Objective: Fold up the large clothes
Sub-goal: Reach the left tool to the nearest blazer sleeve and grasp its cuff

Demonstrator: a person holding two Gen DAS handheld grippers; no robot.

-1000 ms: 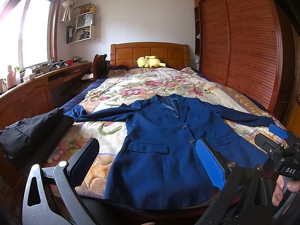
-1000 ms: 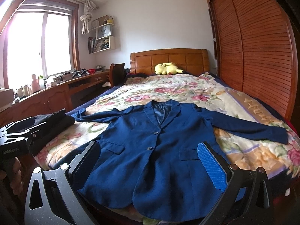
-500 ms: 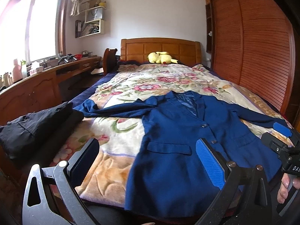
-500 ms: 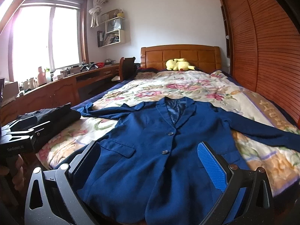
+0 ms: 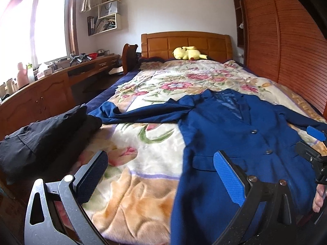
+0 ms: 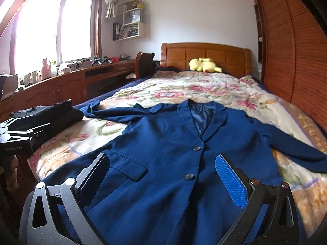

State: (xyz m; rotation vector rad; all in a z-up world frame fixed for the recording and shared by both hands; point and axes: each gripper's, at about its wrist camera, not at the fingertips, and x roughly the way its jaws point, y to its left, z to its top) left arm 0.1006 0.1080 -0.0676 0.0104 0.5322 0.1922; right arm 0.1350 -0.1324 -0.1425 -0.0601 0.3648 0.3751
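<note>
A dark blue blazer (image 5: pixel 241 143) (image 6: pixel 169 159) lies face up and buttoned on the floral bedspread, collar toward the headboard, both sleeves spread out sideways. My left gripper (image 5: pixel 161 173) hovers open over the bedspread just left of the blazer's hem, its right pad above the pocket flap. Lower over the blazer's front panel, my right gripper (image 6: pixel 163 175) stands open around the pocket and the bottom button. Neither holds any cloth. The right gripper's blue pad also shows at the right edge of the left wrist view, with fingers of a hand (image 5: pixel 319 198) below it.
A pile of folded black clothes (image 5: pixel 43 134) (image 6: pixel 55 112) sits at the bed's near left corner. A yellow plush toy (image 6: pixel 204 64) rests by the wooden headboard (image 6: pixel 206 57). A cluttered wooden desk (image 5: pixel 40 89) runs along the left; wardrobe doors (image 6: pixel 302 57) stand close on the right.
Both grippers moved leftward and closer in over the bed. The blazer now sits further right in the left wrist view. Nothing was grasped; the blazer has not moved.
</note>
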